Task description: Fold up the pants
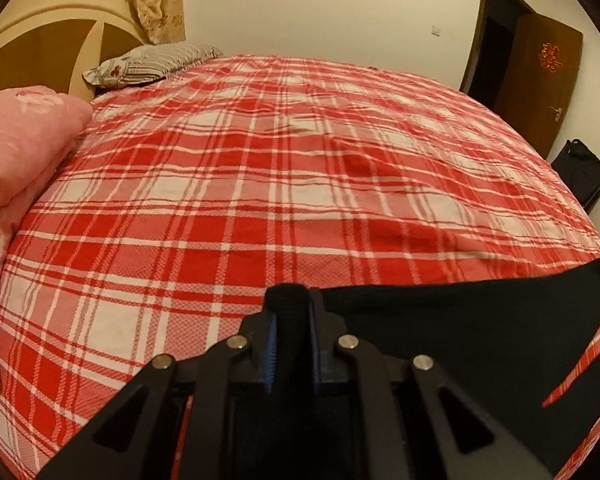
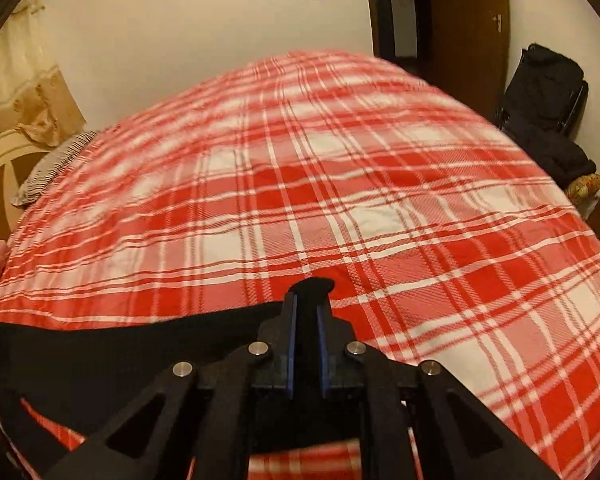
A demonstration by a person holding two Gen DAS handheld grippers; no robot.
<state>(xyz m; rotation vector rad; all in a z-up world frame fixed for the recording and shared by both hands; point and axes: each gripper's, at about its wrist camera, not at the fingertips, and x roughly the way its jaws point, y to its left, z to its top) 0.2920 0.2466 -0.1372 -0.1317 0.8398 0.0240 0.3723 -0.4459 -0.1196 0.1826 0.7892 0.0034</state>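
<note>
Black pants [image 1: 460, 320] stretch between my two grippers above the red and white plaid bed [image 1: 260, 184]. In the left wrist view, my left gripper [image 1: 292, 300] is shut on a bunched corner of the pants, and the cloth runs off to the right. In the right wrist view, my right gripper [image 2: 309, 300] is shut on the other corner of the pants [image 2: 120, 344], with the cloth running off to the left. A fold of black fabric sticks out past each pair of blue pads. The lower part of the pants is hidden under the grippers.
A pink quilt [image 1: 16, 168] is piled at the bed's left side, and a striped pillow [image 1: 148, 62] lies by the headboard [image 1: 48, 40]. A dark wooden door [image 1: 536, 80] and a black bag [image 2: 544, 96] stand beyond the bed's far right edge.
</note>
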